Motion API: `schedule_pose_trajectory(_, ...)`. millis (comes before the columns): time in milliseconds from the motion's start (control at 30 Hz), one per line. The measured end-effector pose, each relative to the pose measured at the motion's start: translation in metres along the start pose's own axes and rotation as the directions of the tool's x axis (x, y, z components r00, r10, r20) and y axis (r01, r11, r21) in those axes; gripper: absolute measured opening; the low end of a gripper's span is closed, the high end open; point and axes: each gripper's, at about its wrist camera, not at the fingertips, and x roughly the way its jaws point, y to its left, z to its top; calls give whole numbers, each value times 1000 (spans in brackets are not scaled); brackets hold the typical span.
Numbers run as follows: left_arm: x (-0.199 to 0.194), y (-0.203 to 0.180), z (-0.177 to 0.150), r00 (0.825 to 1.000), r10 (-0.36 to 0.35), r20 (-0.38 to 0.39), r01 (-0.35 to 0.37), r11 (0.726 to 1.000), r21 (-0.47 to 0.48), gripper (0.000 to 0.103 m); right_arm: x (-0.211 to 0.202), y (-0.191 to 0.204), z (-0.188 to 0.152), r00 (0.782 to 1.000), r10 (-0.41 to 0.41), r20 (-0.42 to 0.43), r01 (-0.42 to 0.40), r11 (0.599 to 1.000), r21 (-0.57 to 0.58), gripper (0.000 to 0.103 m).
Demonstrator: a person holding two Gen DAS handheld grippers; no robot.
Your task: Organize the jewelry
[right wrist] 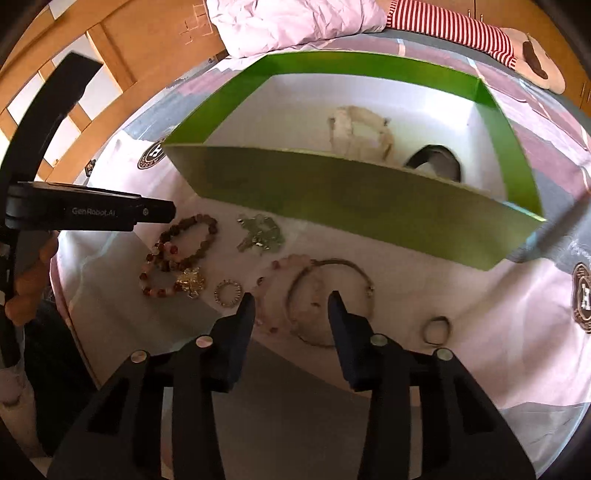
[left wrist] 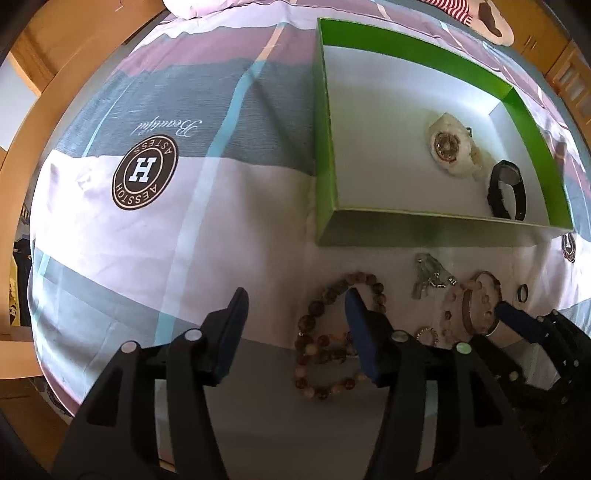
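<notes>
A green box on the bed holds a cream watch and a black watch. In front of it lie a brown bead bracelet, keys, a pink bead bracelet, a metal bangle and two small rings. My left gripper is open, with its right finger over the brown bracelet and not gripping it. Over the pink bracelet and the bangle, my right gripper is open and holds nothing.
The jewellery lies on a pink and grey bedspread. A sparkly ring, a dark ring and a gold pendant lie near the front. A pillow and a striped plush toy sit behind the box. Wooden furniture surrounds the bed.
</notes>
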Motion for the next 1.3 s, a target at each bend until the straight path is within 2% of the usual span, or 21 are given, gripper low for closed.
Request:
schedule_pose_trajectory(100, 3, 1, 0, 1000, 2, -9, -2, 1000, -3, 55, 7, -2, 1, 999, -36, -4, 36, 999, 23, 43)
schedule_pose_trajectory(267, 5, 4, 1, 1000, 2, -22, -3, 1000, -16, 56, 9, -12, 2, 1000, -26, 5, 25, 997, 66, 43)
schedule_pose_trajectory(300, 7, 4, 1, 1000, 3, -26, -4, 1000, -16, 56, 9, -11, 2, 1000, -18, 12, 17, 998, 61, 36)
schedule_pose_trajectory(333, 8, 5, 1, 1000, 4, -29, -5, 1000, -15, 56, 9, -10, 2, 1000, -15, 11, 15, 999, 49, 16)
schedule_pose_trajectory(433, 11, 6, 2, 999, 6, -34, -6, 1000, -15, 59, 4, -5, 2, 999, -32, 38, 31, 999, 18, 8)
schedule_pose_trajectory(667, 20, 9, 5, 999, 14, -49, -15, 1000, -23, 59, -20, -18, 9, 991, -84, 106, 81, 996, 34, 8)
schedule_pose_trajectory(767, 29, 9, 6, 998, 19, -66, -21, 1000, -18, 55, -29, -34, 13, 987, -111, 118, 101, 991, 84, 8)
schedule_pose_trajectory(833, 36, 6, 5, 996, 4, -87, -5, 1000, -19, 46, -32, -40, 14, 985, -127, 118, 116, 989, 96, 8)
schedule_pose_trajectory(900, 38, 6, 7, 996, 4, -85, -5, 1000, -18, 44, -32, -41, 14, 985, -124, 117, 113, 989, 97, 8)
schedule_pose_trajectory(1000, 35, 2, 6, 995, -59, -77, 58, 998, -14, 22, -31, -36, 15, 986, -118, 116, 109, 991, 79, 8)
schedule_pose_trajectory(1100, 26, -16, 4, 986, -159, -56, 162, 985, 57, 11, -32, -36, 11, 987, -113, 115, 104, 992, 76, 8)
schedule_pose_trajectory(1200, 18, -30, 1, 974, -226, -28, 228, 968, 104, 5, -33, -41, 12, 987, -111, 115, 100, 990, 95, 8)
schedule_pose_trajectory(1300, 5, -34, 2, 955, -297, 17, 292, 948, 130, 5, -33, -45, 13, 988, -106, 114, 93, 989, 117, 8)
